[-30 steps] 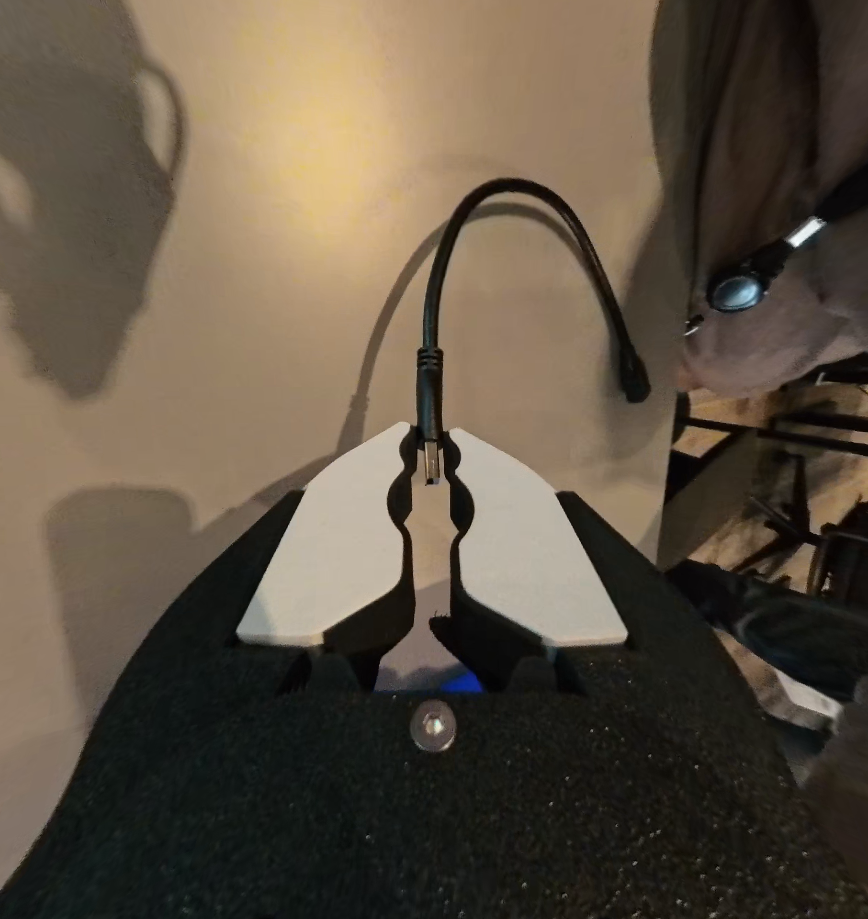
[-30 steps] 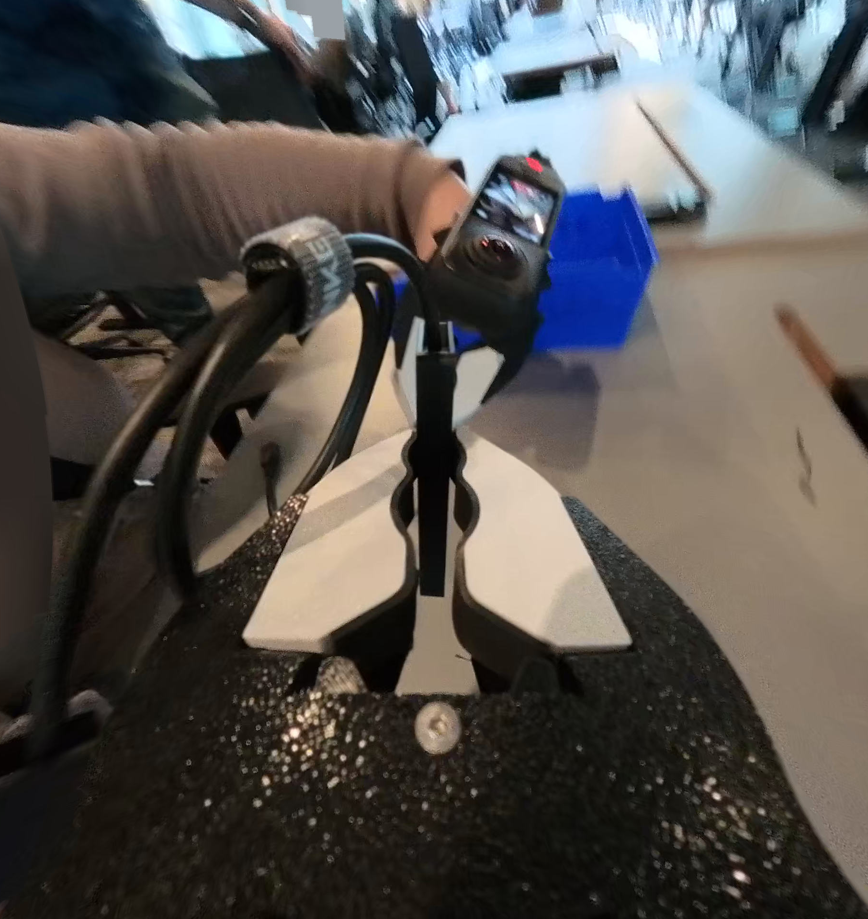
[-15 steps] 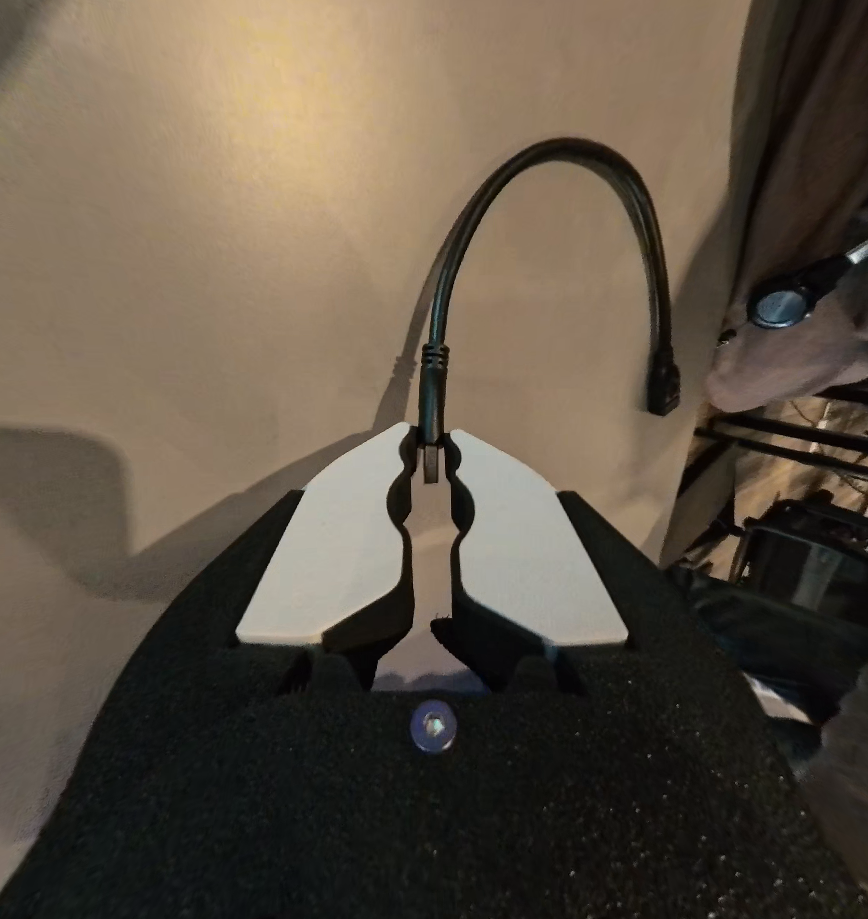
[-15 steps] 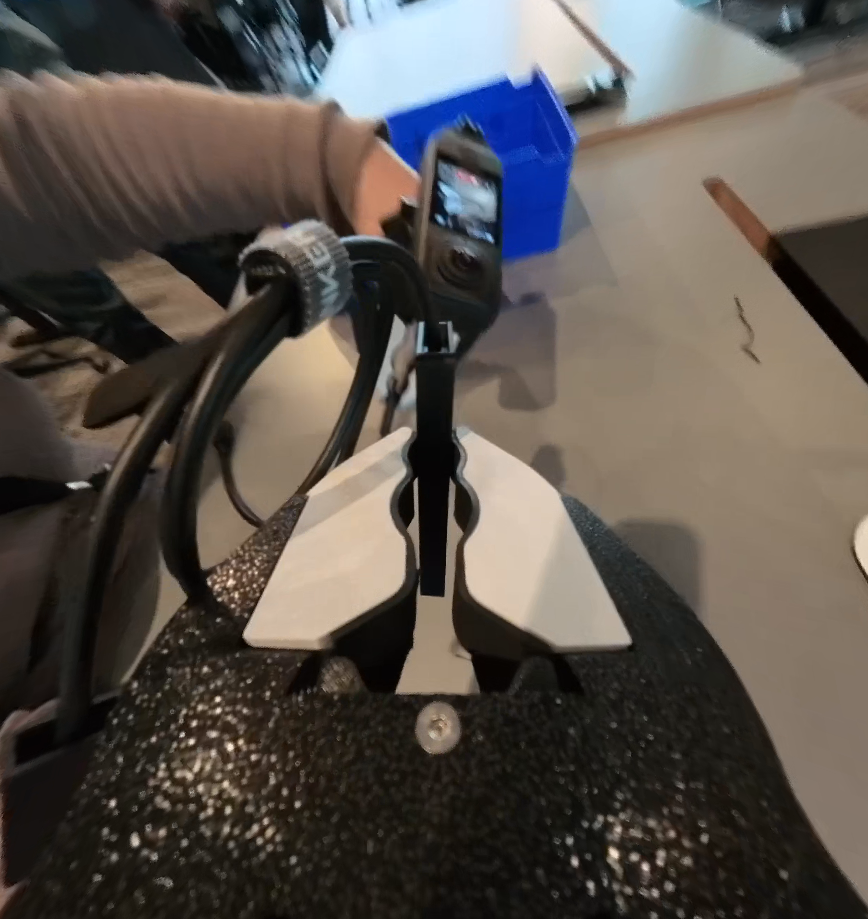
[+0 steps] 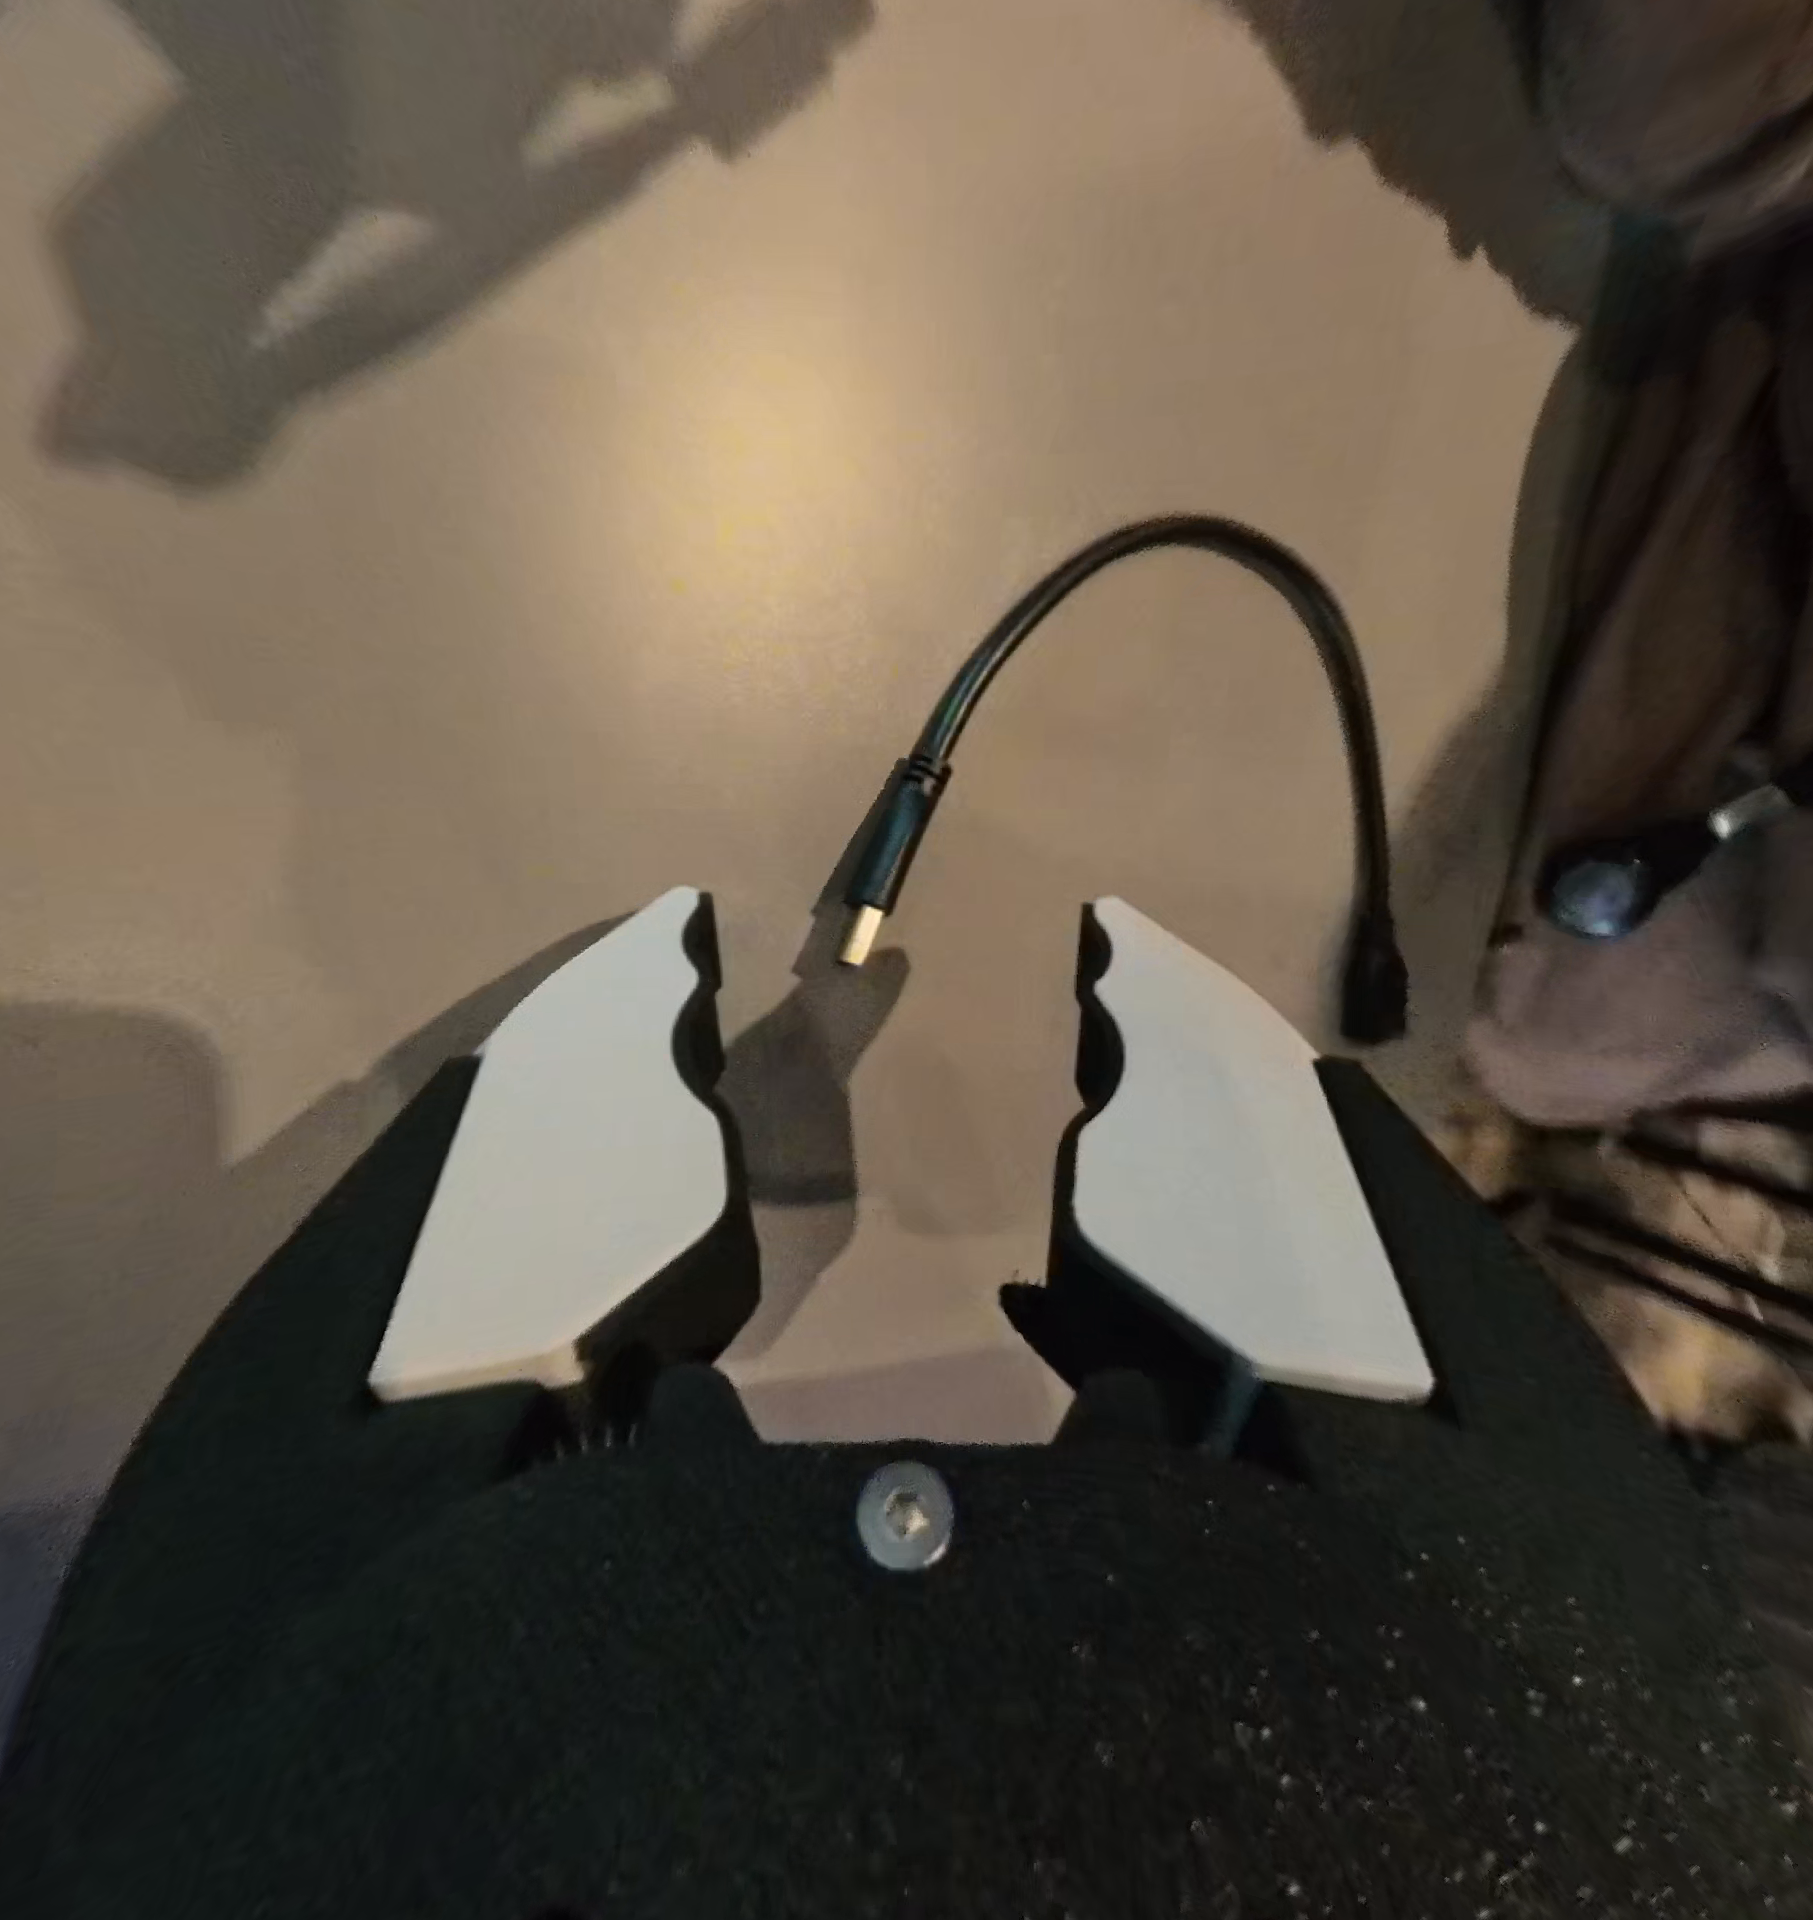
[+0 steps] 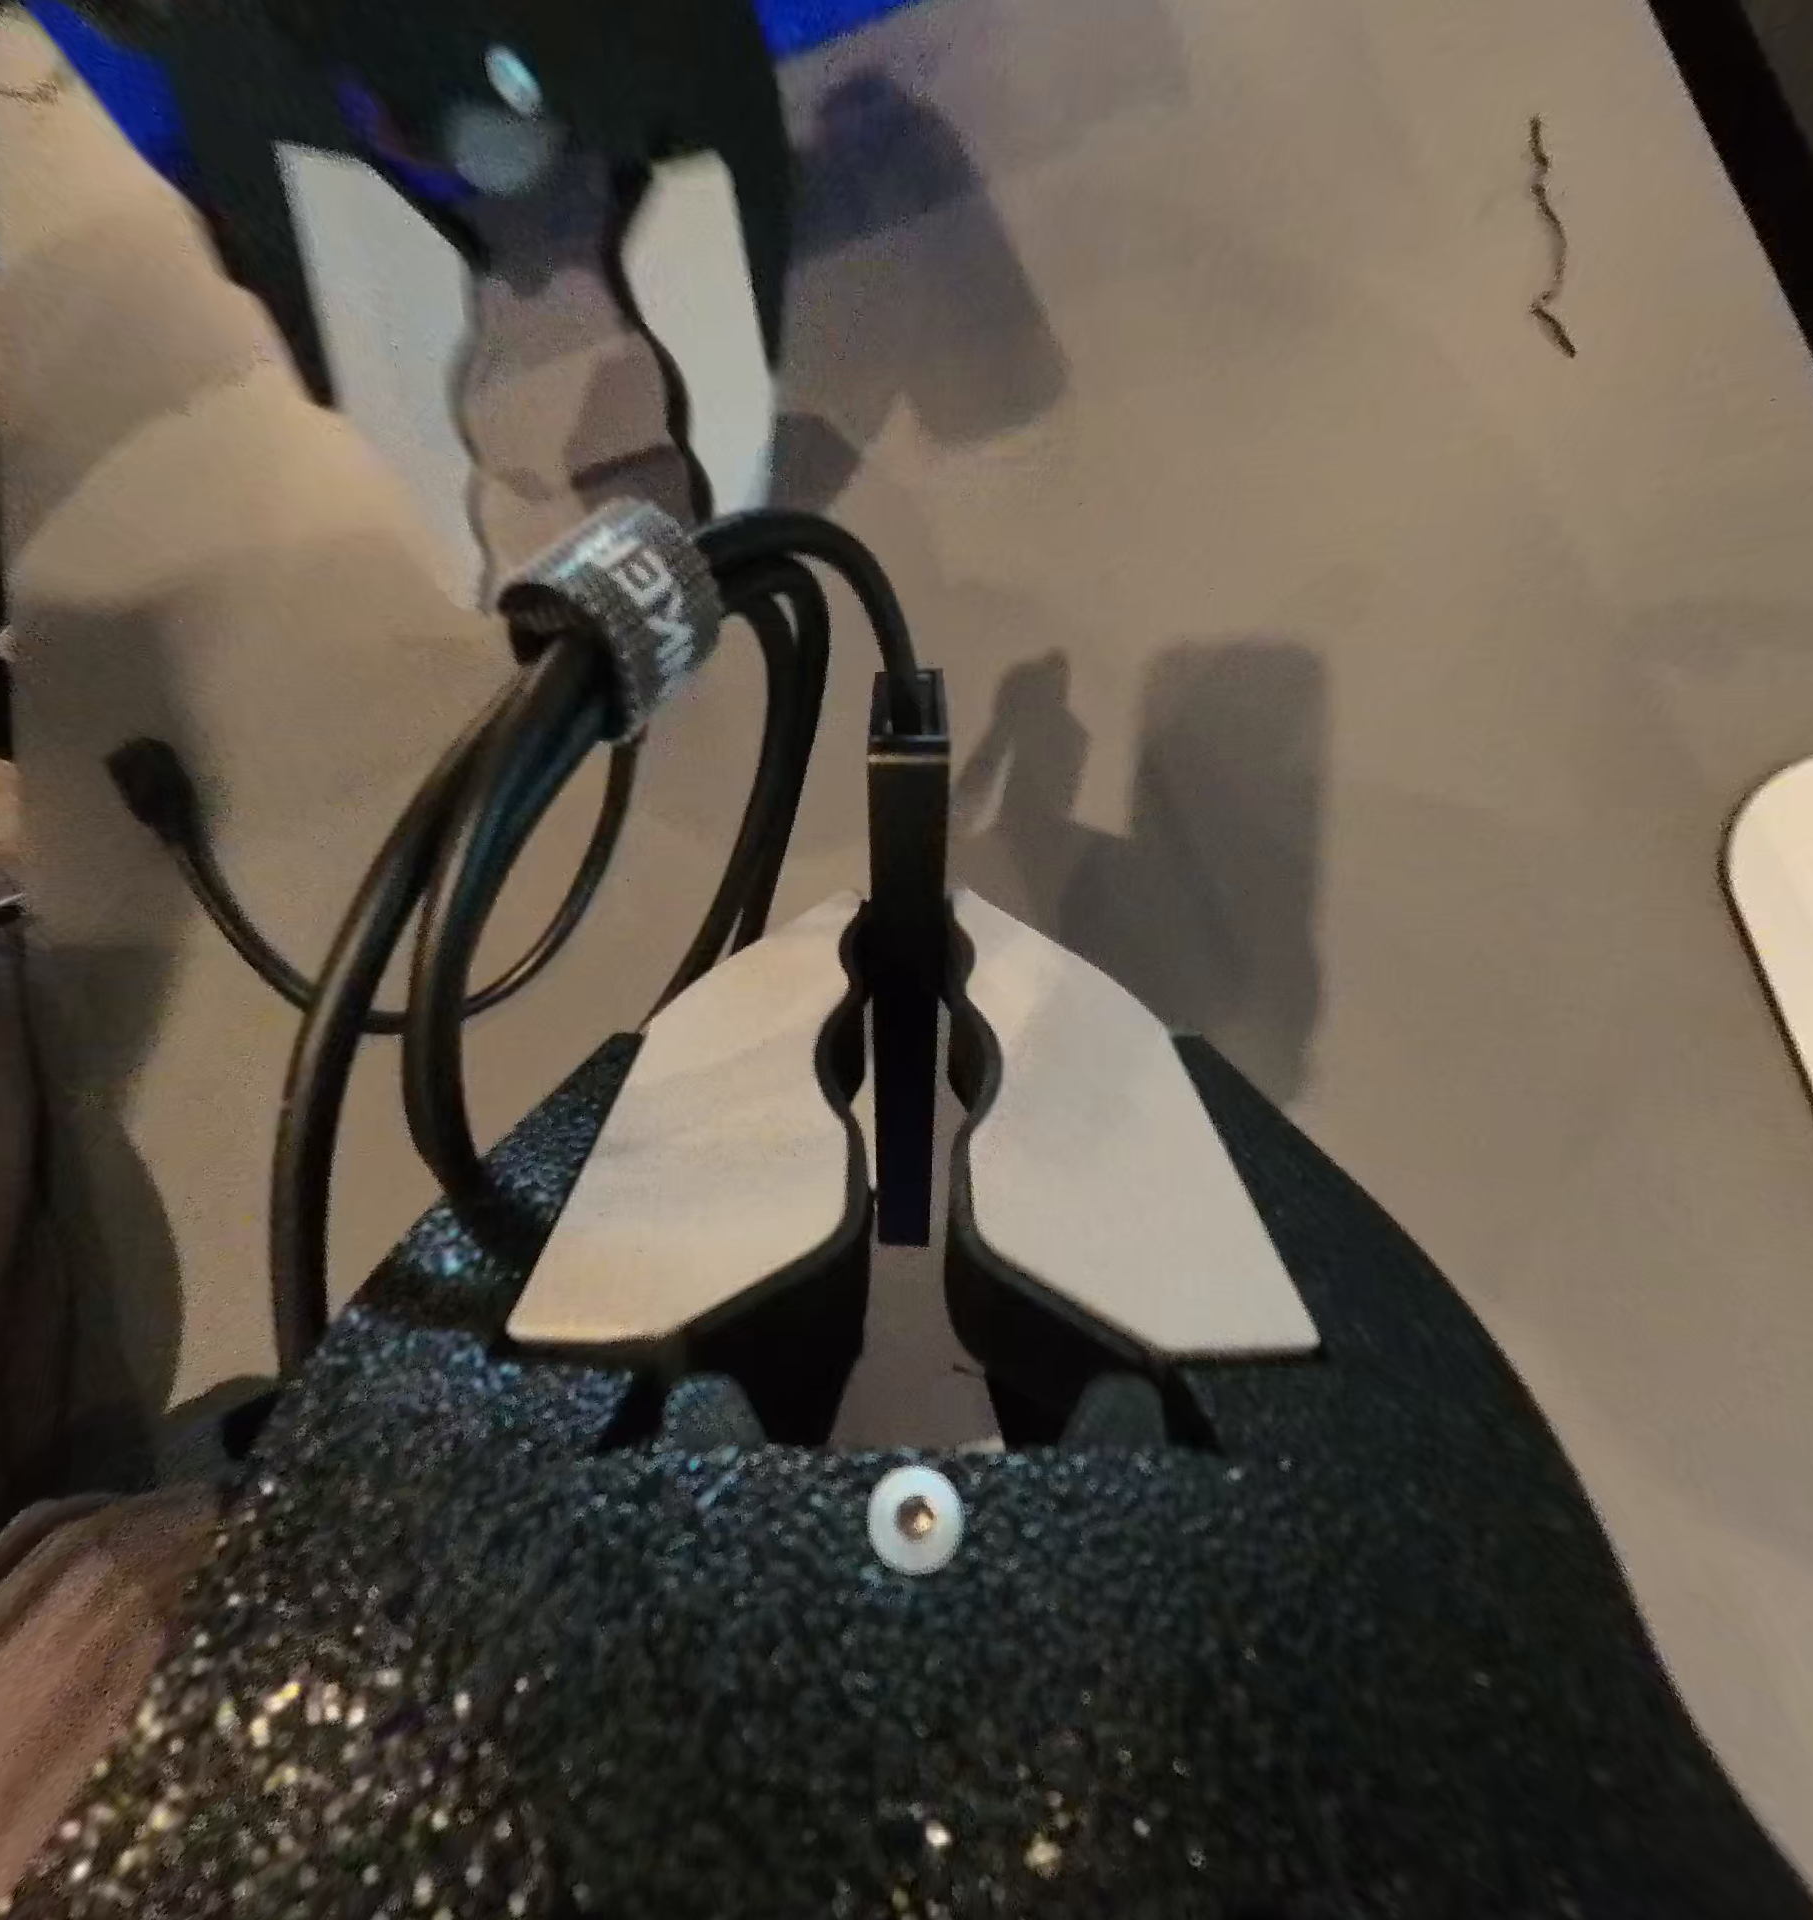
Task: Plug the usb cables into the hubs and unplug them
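In the left wrist view my left gripper (image 5: 897,925) is open, its white fingers (image 5: 611,1122) wide apart. A short black usb cable (image 5: 1172,551) lies on the beige table just ahead, its gold plug tip (image 5: 858,940) between the fingertips and touching neither pad. Its other end (image 5: 1375,997) rests at the right. In the right wrist view my right gripper (image 6: 907,925) is shut on a slim black hub (image 6: 907,935) held upright above the table. The hub's own cable (image 6: 777,727), bundled with a grey strap (image 6: 611,623), loops to the left. The left gripper (image 6: 569,260) shows open beyond it.
A person's brown sleeve (image 5: 1660,520) fills the right of the left wrist view. A blue bin (image 6: 102,94) stands far back. A white rounded object (image 6: 1806,935) lies at the right table edge, a dark panel (image 6: 1795,156) at top right. My hands' fingertips stand some 15 cm from each other.
My left gripper has opened and let go of the usb cable's plug, which now lies on the table. My right gripper, still gripping the hub, has tilted down toward the table.
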A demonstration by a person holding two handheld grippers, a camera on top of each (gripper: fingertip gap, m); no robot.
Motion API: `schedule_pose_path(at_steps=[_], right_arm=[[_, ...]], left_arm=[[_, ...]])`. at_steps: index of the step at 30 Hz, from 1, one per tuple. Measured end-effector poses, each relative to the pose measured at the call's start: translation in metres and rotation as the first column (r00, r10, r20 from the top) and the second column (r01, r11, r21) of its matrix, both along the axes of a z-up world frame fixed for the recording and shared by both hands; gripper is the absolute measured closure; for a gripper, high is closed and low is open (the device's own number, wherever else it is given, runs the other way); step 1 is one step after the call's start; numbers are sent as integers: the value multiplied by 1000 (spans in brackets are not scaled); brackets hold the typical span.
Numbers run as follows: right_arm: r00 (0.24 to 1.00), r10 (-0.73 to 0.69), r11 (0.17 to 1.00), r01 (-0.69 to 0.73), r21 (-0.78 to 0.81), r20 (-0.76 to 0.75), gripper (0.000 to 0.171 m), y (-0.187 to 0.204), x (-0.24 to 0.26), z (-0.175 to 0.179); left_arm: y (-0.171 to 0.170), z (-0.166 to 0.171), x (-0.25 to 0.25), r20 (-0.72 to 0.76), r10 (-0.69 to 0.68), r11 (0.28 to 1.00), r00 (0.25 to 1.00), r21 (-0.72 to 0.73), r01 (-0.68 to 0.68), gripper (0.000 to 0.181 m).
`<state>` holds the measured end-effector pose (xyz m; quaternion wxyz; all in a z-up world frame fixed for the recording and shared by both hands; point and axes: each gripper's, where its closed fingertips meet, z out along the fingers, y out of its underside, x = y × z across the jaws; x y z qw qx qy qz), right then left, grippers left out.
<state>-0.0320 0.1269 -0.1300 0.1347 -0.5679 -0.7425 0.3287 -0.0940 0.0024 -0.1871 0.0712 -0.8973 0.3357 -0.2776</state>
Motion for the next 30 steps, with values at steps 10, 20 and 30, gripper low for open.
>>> schedule_pose_path(at_steps=[10, 20, 30], right_arm=[[938, -168, 972, 106, 210, 304, 161, 20, 5, -38], [913, -140, 956, 24, 291, 384, 161, 13, -2, -57], [890, -129, 929, -46, 366, 438, 161, 21, -2, -76]], left_arm=[[-13, 28, 18, 73, 702, 646, 709, 355, -676, 102], [-15, -13, 32, -92, 862, 505, 498, 224, -833, 109], [-3, -22, 14, -280, 874, 436, 396, 95, -895, 110]])
